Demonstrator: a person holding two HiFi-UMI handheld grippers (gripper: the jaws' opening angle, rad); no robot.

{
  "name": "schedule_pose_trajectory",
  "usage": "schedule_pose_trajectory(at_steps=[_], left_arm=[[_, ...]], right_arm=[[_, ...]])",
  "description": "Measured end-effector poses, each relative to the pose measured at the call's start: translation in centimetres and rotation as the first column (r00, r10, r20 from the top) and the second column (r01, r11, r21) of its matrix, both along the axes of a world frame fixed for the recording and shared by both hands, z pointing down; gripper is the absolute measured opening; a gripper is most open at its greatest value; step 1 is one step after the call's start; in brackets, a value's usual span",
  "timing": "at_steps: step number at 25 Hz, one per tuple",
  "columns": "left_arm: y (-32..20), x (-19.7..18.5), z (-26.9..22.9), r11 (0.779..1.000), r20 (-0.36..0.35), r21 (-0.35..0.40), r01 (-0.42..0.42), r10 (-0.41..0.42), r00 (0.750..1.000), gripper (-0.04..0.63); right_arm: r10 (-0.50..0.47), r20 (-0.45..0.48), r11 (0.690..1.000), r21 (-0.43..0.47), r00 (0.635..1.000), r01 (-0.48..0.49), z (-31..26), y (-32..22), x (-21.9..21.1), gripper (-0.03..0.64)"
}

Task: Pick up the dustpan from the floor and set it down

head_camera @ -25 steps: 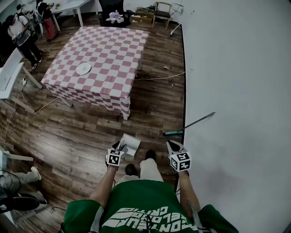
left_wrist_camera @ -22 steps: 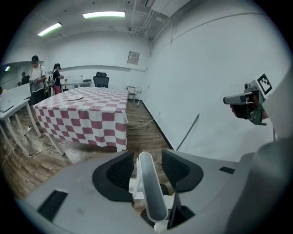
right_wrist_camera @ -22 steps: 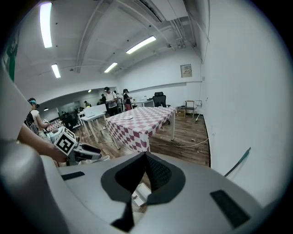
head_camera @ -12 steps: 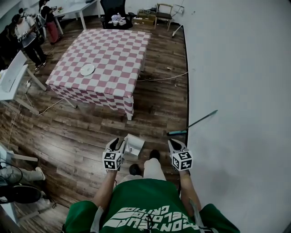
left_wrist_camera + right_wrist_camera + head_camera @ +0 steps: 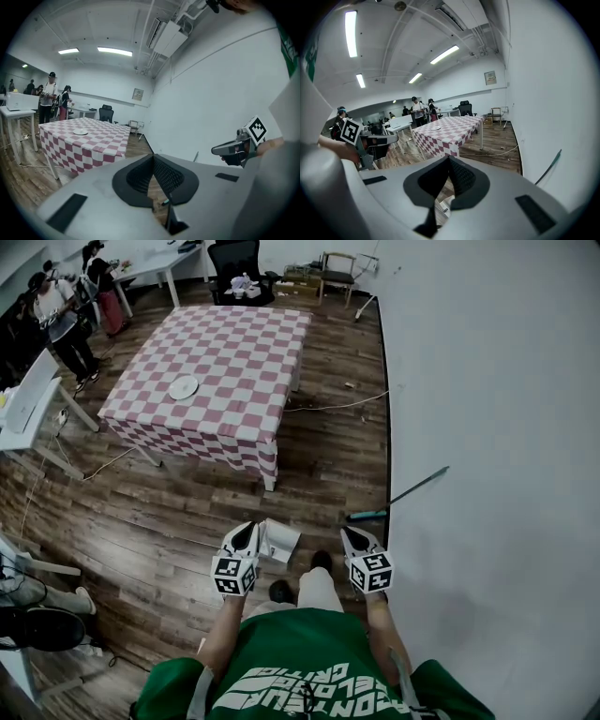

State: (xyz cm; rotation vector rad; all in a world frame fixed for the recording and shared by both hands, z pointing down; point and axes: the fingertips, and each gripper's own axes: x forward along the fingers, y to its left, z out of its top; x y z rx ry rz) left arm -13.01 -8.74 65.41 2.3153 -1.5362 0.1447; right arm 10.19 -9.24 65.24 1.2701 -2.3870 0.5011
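The white dustpan (image 5: 278, 540) lies on the wooden floor just in front of my feet, beside my left gripper (image 5: 242, 540) and a little to its right. The jaws of that gripper (image 5: 153, 157) have just been closing and now meet at the tip with nothing between them. My right gripper (image 5: 354, 542) hangs level with it near the wall, and its jaws (image 5: 449, 158) also meet, empty. In the right gripper view, part of the dustpan (image 5: 443, 204) shows through the slit below its pads.
A broom (image 5: 398, 495) with a teal head leans against the white wall (image 5: 487, 427) on the right. A table with a red-checked cloth (image 5: 225, 352) and a plate (image 5: 184, 387) stands ahead. A cable (image 5: 328, 407) crosses the floor. People stand far left (image 5: 56, 315).
My left gripper's jaws stood apart in the earlier frames and are now together. That gripper has risen away from the dustpan, which stays on the floor. The right gripper has barely shifted.
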Motion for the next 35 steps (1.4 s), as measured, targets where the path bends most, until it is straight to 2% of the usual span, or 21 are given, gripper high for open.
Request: schedule_pose_trajectory(at_steps=[14,35], left_arm=[[-0.2,-0.2,-1.3,0.999,-0.018,0.034,-0.003,0.004,1.0,0.003],[-0.6,-0.8,-0.9,1.0,-0.032,0.02,-0.004,0.004,0.999,0.003]], right_arm=[[-0.028,0.005,1.0,0.003,1.0,0.028,-0.4,-0.1,-1.3,0.008],[-0.054,-0.014,0.999,0.002,0.998,0.054,-0.5,-0.5,-2.4,0.008]])
